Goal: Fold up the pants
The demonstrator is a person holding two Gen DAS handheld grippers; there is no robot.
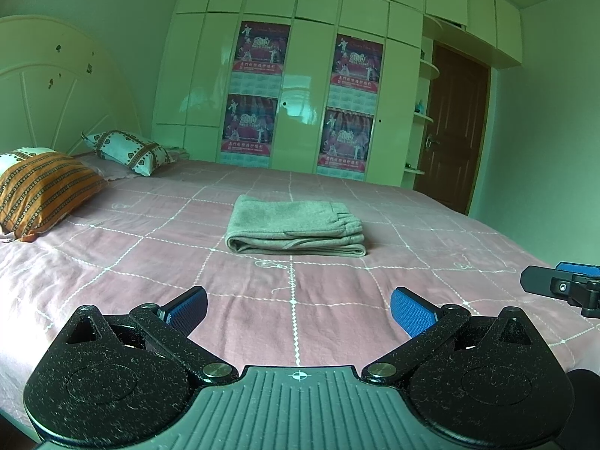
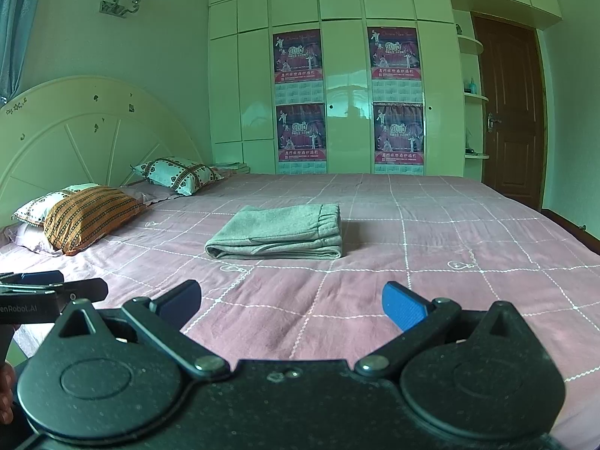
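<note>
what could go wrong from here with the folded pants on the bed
1. The pants lie folded with loose stacked layers at the near edge; nudging them could undo the fold.
2. Both the left gripper and right gripper are open and empty, close together; they might bump each other.

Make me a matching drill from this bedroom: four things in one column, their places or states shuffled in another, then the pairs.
1. pants
2. orange pillow
3. door
4. left gripper

a. shut, far right of the room
b. open, holding nothing
c. folded, lying mid-bed
d. near the headboard

Pairs: 1-c, 2-d, 3-a, 4-b
</note>
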